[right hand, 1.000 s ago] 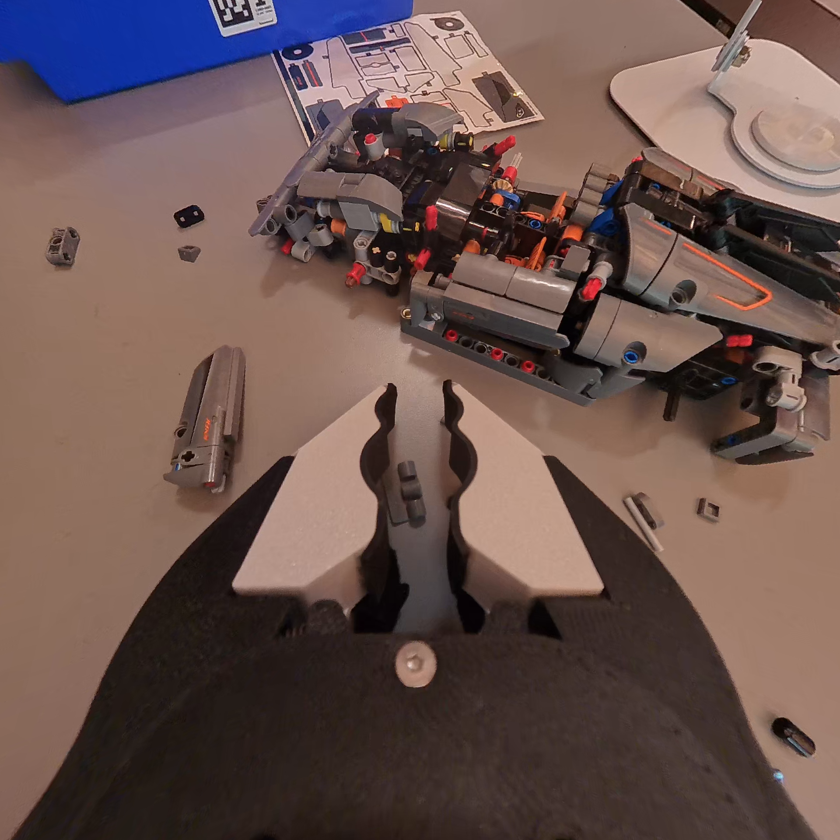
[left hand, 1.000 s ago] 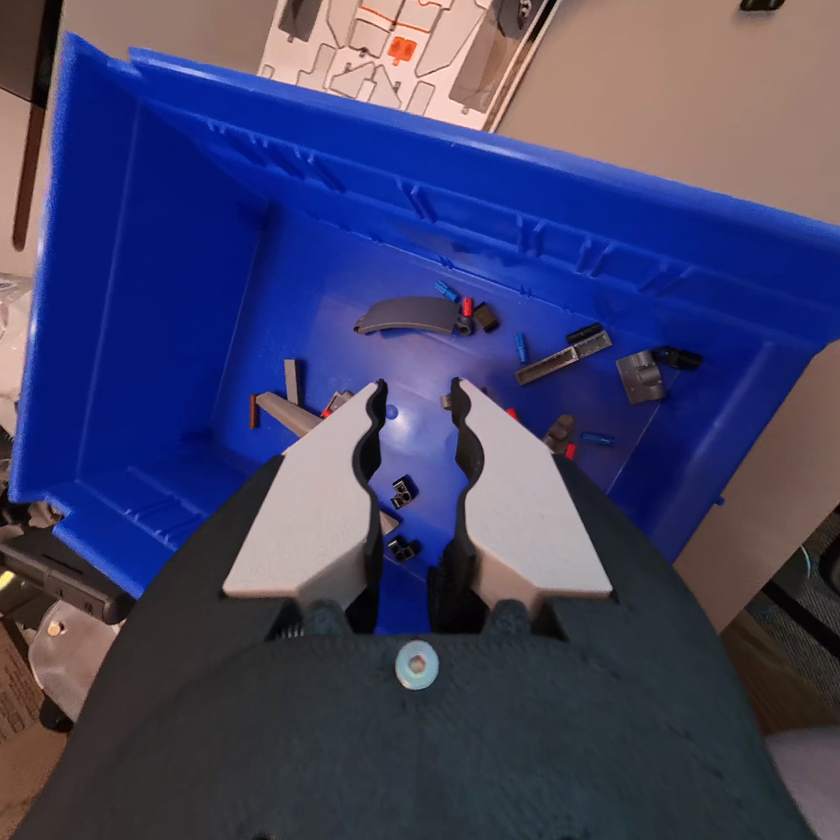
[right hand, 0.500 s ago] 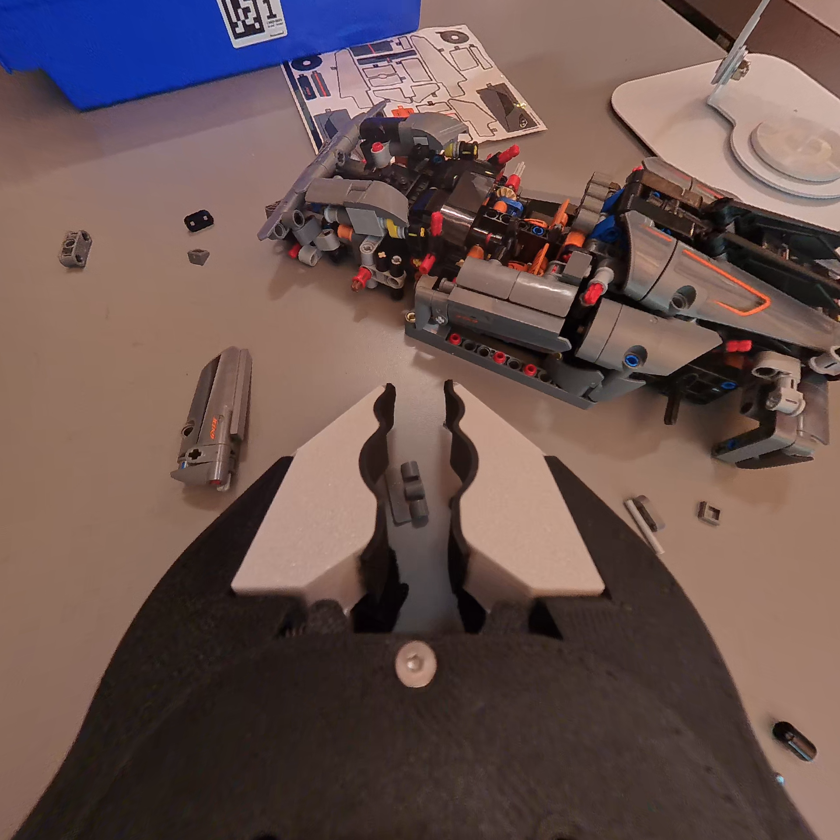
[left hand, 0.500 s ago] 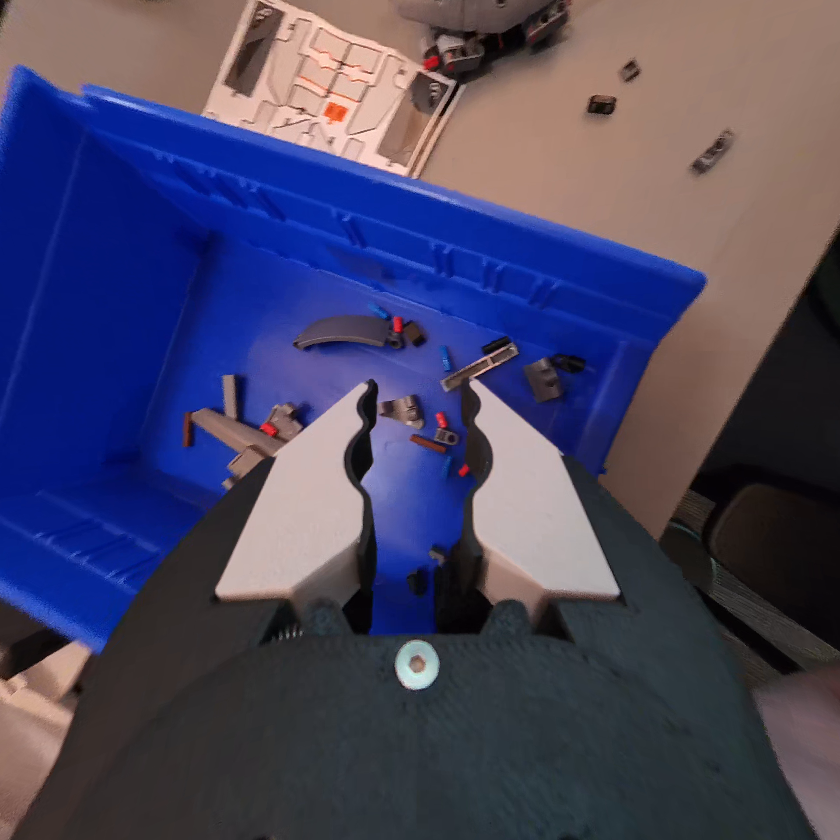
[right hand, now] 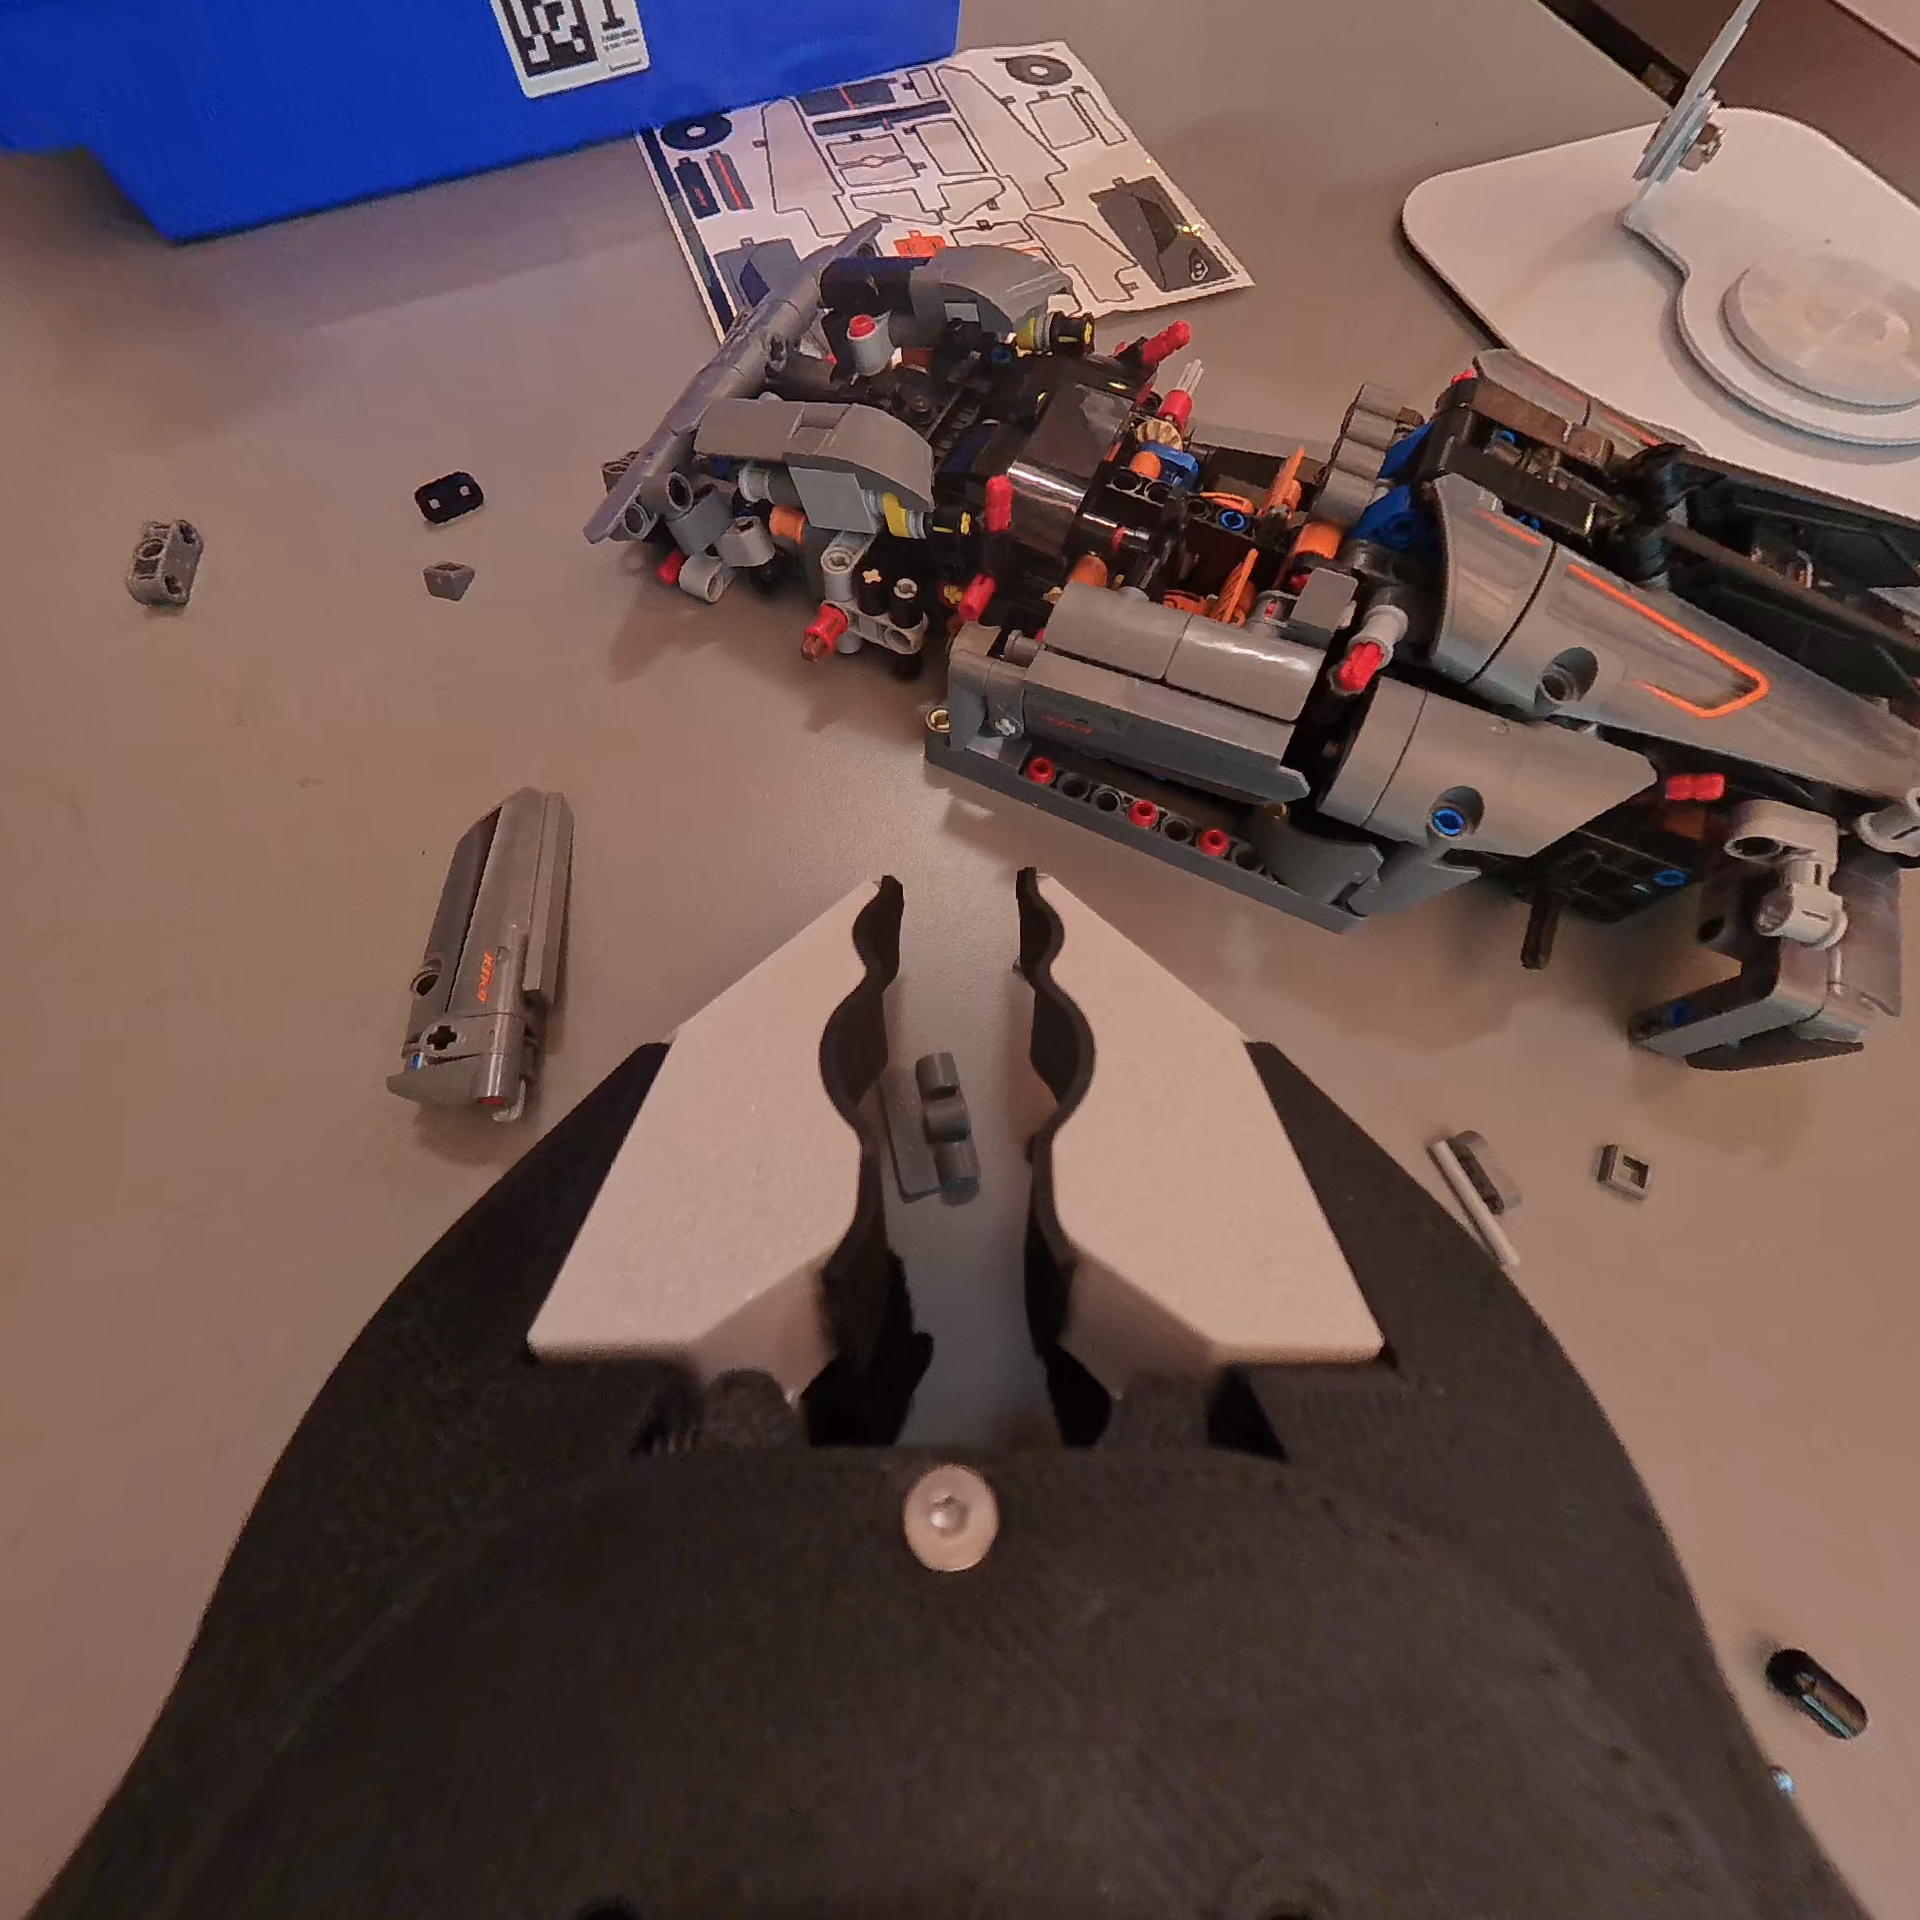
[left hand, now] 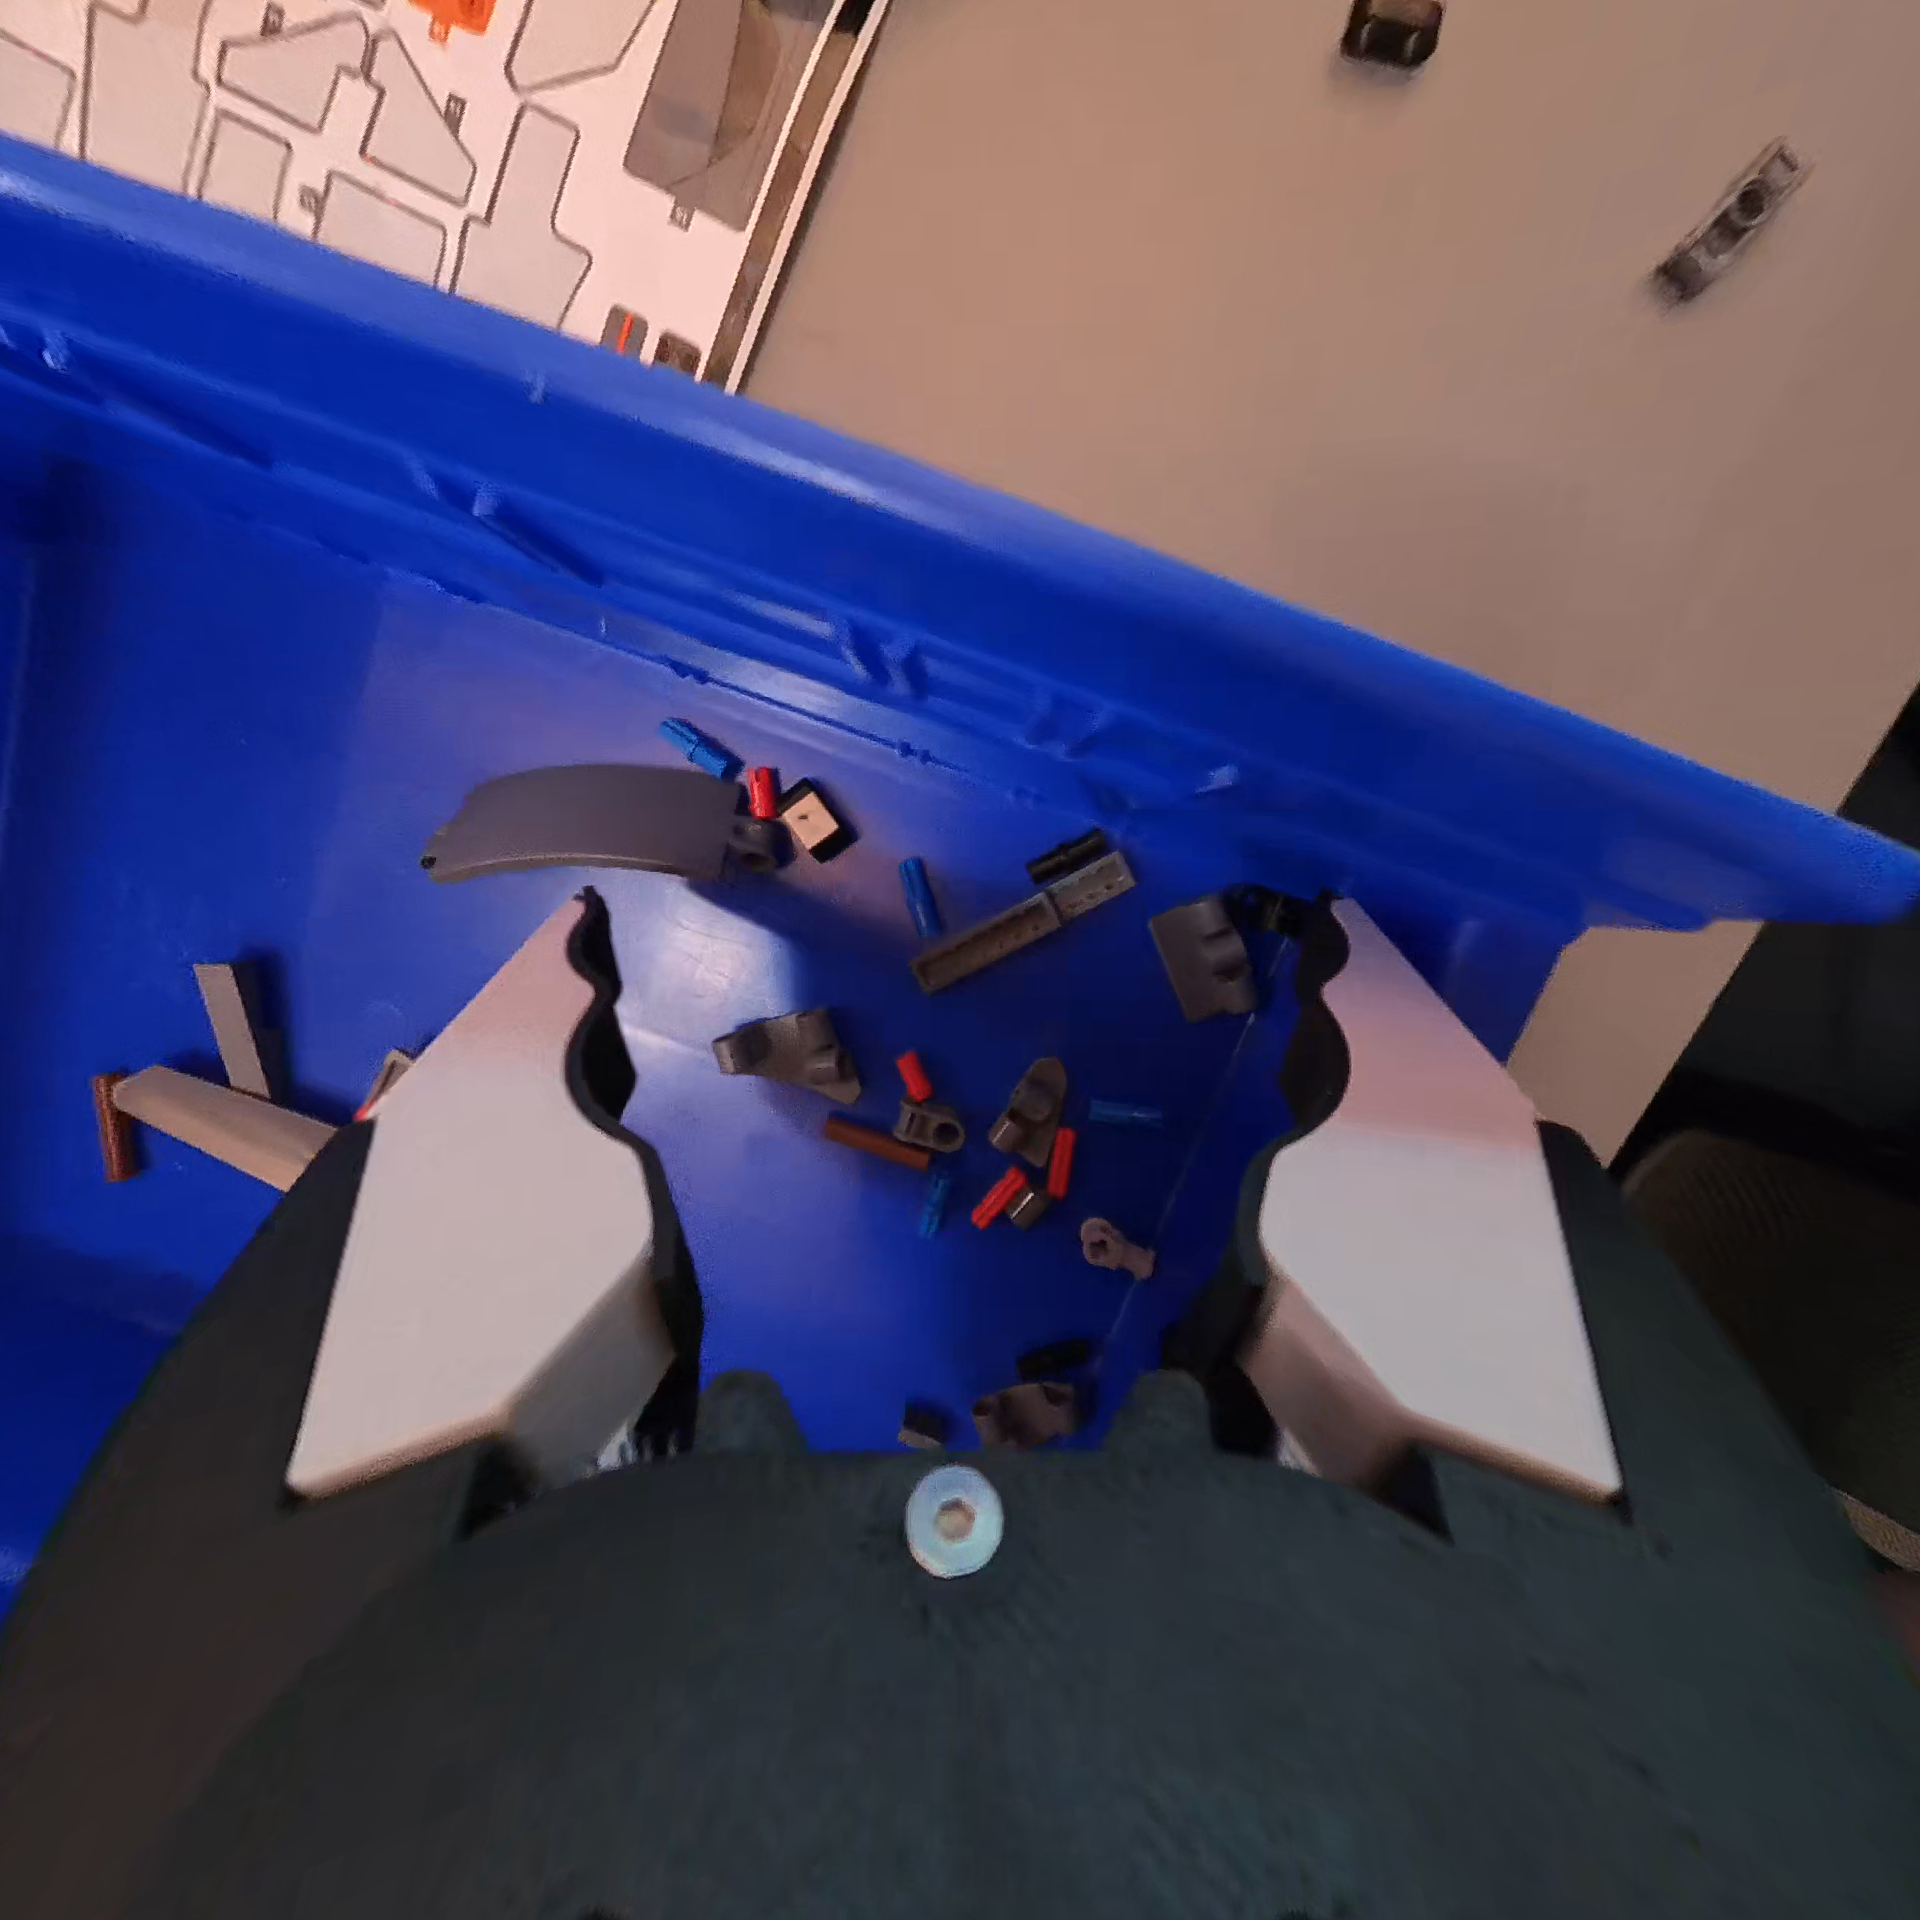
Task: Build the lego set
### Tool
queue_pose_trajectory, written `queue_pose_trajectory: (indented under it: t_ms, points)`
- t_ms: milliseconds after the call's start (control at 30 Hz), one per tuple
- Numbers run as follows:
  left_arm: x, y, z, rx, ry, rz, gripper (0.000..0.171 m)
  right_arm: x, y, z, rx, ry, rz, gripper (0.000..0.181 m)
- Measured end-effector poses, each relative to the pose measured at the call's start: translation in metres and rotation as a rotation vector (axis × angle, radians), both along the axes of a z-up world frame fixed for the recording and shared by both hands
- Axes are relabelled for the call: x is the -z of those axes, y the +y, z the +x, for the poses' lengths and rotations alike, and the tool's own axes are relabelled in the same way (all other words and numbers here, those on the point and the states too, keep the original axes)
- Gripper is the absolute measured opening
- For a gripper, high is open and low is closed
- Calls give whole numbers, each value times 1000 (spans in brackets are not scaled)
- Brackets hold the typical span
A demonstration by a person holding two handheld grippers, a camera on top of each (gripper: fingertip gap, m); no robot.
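The left gripper (left hand: 961, 914) is seen with its jaws spread wide and nothing between them, held above the floor of the blue bin (left hand: 312, 644), which fills the left and middle of the left wrist view. Scattered loose parts are contained in the bin: at the far left a pale grey beam (left hand: 213, 1127), above the left fingertip a curved dark grey panel (left hand: 592, 821), and in the gap between the fingers a cluster of small red pins (left hand: 1023, 1179), blue pins and grey connectors (left hand: 790, 1049). The coming pick is judged to turn on that cluster, which lies straight ahead of and below the open jaws, slightly right of centre; the left gripper is clearly the nearer one. In the right wrist view the right gripper (right hand: 958, 883) is held over the grey table (right hand: 260, 748), its jaws narrowly parted and gripping nothing; a small grey piece (right hand: 935, 1127) is seen lying in the gap, its long axis roughly along the fingers. A grey cylinder assembly (right hand: 488, 956) lies at the left, and the partly built lego set (right hand: 1299, 623) is found ahead, at the upper right, stretched across the frame.
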State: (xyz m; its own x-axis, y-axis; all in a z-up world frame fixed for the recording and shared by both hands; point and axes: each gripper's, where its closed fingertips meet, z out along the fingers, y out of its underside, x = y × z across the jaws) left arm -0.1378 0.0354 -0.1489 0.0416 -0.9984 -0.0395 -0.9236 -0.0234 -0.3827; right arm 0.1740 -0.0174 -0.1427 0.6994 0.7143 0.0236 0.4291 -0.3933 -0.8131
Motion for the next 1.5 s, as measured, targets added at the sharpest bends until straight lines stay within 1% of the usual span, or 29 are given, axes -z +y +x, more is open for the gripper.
queue_pose_trajectory:
  t_ms: [100, 133, 167, 233, 333, 400, 467, 633, 667, 733, 800, 900, 967, 1033, 1133, 1233, 1333, 1400, 1500]
  points:
    - [5, 4, 0, 4, 29, -1, 136, 0, 0, 0, 2, -1, 1, 21]
    - [7, 7, -2, -12, 42, 1, 142, 0, 0, 0, 3, -1, 2, 21]
    - [7, 7, -2, -14, 42, -2, 143, 0, 0, 0, 4, -1, 2, 21]
    - [5, 14, -4, -28, 53, 39, 146, 0, 0, 0, 4, -3, 2, 21]
    - [-7, 35, -12, -80, 61, 155, 129, 1, 0, 0, 3, -5, -3, 21]
    - [-13, 45, -18, -105, 58, 203, 126, 1, 0, 0, 2, -3, -3, 21]
    - [-21, 51, -19, -150, 17, 200, 119, 1, 0, 0, 2, -1, -4, 21]
    - [-48, 57, -22, -193, -89, 242, 107, 1, 0, 0, 2, -1, -3, 21]
    - [-53, 58, -24, -196, -98, 256, 101, 1, 0, 0, 2, -1, -3, 21]
    - [-55, 46, -26, -157, -103, 217, 78, 0, 0, 0, 2, 0, 0, 21]
    - [-53, 34, -28, -123, -95, 186, 57, 0, 0, 0, 2, 2, 2, 21]
    - [-41, 10, -26, -58, -63, 103, 41, -1, 0, 0, 1, 2, 6, 21]
    - [-32, -2, -26, -38, -24, 69, 40, -1, 0, 0, 1, 4, 10, 21]
    - [-27, -7, -25, -34, -8, 61, 39, -2, 0, 0, 0, 6, 15, 21]
    - [-19, -16, -22, -22, -6, 8, 30, -3, 0, 0, -2, 7, 22, 21]
    - [-8, -18, -23, -27, 44, -2, 24, -4, 0, -1, -4, 8, 29, 21]
    - [-1, -20, -20, -26, 60, -11, 20, -5, -1, -1, -5, 10, 35, 21]
    - [2, -21, -19, -20, 70, -20, 8, -5, -1, -1, -6, 10, 37, 21]
    - [2, -18, -20, -36, 57, -20, 6, -6, -1, -1, -8, 11, 41, 21]
